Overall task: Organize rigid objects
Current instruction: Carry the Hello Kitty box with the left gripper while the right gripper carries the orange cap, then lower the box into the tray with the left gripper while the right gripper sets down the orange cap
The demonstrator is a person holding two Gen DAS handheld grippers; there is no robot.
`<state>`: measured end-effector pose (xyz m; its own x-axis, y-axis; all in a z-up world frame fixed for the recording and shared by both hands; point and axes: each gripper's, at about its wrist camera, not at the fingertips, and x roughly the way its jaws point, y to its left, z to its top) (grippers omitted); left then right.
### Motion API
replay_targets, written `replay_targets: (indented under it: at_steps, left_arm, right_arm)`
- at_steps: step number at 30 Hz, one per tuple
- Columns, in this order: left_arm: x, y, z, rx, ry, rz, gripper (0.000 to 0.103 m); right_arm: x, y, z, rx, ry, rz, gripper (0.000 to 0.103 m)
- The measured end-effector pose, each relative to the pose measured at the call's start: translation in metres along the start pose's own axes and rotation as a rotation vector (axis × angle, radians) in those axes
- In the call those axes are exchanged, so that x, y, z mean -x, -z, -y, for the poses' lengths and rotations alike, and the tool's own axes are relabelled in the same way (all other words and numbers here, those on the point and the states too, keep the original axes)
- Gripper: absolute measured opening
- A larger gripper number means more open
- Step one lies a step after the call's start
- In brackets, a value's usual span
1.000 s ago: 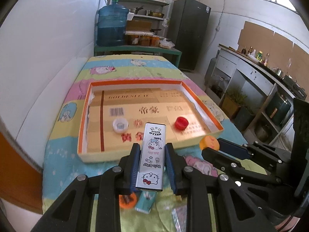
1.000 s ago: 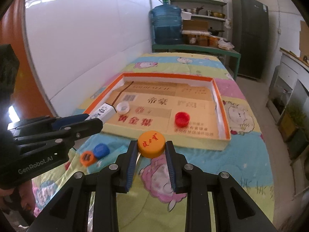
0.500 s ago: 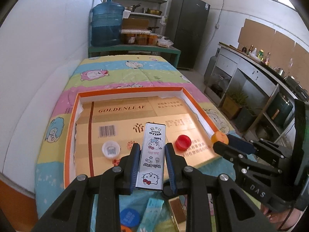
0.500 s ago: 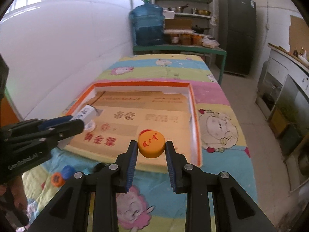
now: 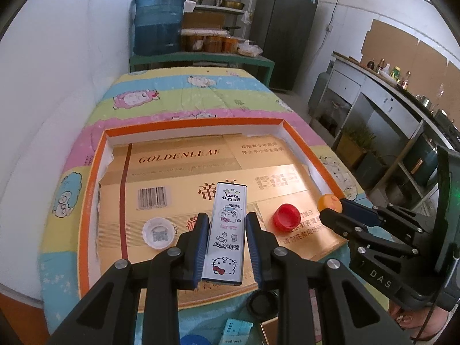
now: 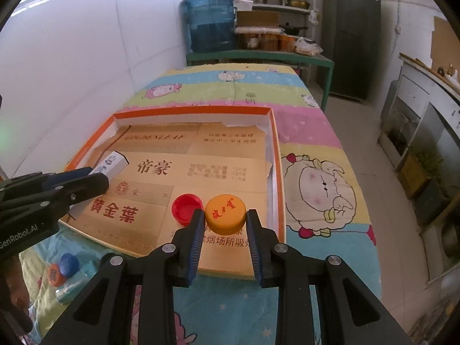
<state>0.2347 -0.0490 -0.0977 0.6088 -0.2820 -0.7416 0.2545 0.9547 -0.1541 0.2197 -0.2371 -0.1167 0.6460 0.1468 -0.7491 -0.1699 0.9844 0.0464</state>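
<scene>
Left gripper (image 5: 224, 224): my jaws are clamped on the long sides of the Hello Kitty tin (image 5: 226, 230), held lengthwise above the near half of the orange-rimmed tray (image 5: 95, 172).
Right gripper (image 6: 225, 220): my jaws are pinched on the orange cap (image 6: 225, 214), just inside the tray's near-right corner, right beside the red cap (image 6: 185, 204).
Change: a second ago both my loads hung short of the tray's near wall; now both have crossed it and hang over the gold cardboard lining.
Meaning: I judge the carrying is finished and the putting-down is what remains for these two.
In the tray: the red cap lies open side up near the right wall; a white cap (image 5: 158, 232) lies toward the left wall, well apart from it.
Outside the tray: a blue cap (image 6: 68, 263) and a small orange cap (image 6: 55, 274) wait on the cartoon sheet (image 6: 325, 189) by the near-left corner, so more trips look likely.
</scene>
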Motion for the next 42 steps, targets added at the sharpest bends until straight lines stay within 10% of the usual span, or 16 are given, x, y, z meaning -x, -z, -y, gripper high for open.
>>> replay_targets:
  at_steps: [42]
  left_arm:
    - [-0.039, -0.005, -0.014, 0.021, 0.026, -0.073, 0.034]
  right_arm:
    - [-0.038, -0.008, -0.001, 0.031, 0.029, -0.082, 0.036]
